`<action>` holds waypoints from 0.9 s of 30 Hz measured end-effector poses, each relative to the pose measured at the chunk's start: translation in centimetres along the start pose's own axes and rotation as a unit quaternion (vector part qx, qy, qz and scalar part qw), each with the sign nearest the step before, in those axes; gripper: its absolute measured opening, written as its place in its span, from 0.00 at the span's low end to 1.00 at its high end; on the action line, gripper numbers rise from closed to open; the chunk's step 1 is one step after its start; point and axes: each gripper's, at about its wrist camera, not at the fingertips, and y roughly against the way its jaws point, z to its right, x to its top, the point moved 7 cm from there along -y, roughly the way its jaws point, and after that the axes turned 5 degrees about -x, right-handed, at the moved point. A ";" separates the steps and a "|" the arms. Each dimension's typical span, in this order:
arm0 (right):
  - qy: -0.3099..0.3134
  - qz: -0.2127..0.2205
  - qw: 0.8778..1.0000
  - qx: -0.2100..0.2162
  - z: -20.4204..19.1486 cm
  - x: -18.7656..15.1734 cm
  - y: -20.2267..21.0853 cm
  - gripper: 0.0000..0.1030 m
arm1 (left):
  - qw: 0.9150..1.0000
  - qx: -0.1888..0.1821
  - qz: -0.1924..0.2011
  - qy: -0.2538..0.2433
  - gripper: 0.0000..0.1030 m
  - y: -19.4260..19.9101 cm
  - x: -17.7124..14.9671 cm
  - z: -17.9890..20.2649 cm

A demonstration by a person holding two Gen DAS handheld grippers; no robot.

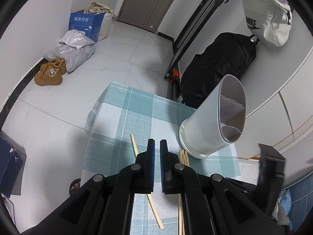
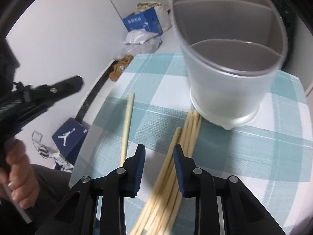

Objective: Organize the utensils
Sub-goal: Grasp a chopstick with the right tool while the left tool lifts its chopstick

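On small table, centre of both views: teal-and-white checked cloth (image 1: 137,107). White divided utensil holder (image 2: 230,62) stands upright at cloth's far right. Chopstick bundle (image 2: 172,176) lies below holder, tips touching its base; single chopstick (image 2: 128,125) lies apart at left. Left gripper (image 1: 157,145): jaws clenched, nothing between. Right gripper (image 2: 159,152): jaws partly apart, bundle between, pads not pressing. Floor: pale tiles (image 1: 117,58). Upper left: blue box (image 1: 86,24), tan shoes (image 1: 50,72). Right: black backpack (image 1: 219,66).

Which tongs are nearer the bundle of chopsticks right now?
Right. The right tongs straddle the bundle of chopsticks, not yet clamped. The left tongs are shut and empty, off beside the bundle, above the checked cloth.
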 end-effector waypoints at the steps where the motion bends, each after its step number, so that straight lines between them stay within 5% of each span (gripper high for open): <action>1: 0.005 -0.008 1.000 -0.008 -0.2 0.1 -0.5 0.28 | 1.000 0.000 -0.001 0.003 0.01 0.0 0.0 -0.2; 9: 0.011 -0.055 0.997 -0.056 0.1 1.0 -2.7 0.27 | 0.999 -0.008 -0.002 0.045 0.01 0.8 0.5 -2.4; 16: 0.063 -0.063 0.989 -0.120 -1.2 0.5 -3.8 0.07 | 0.999 0.025 -0.009 0.044 0.01 0.6 0.4 -3.5; 24: 0.007 -0.010 0.998 -0.066 0.0 1.1 0.2 0.05 | 0.997 0.043 -0.051 0.040 0.02 -1.0 -0.9 -4.3; 27: -0.033 0.020 0.999 -0.025 1.1 1.4 2.2 0.05 | 0.995 0.047 -0.073 0.040 0.17 -1.9 -1.5 -4.3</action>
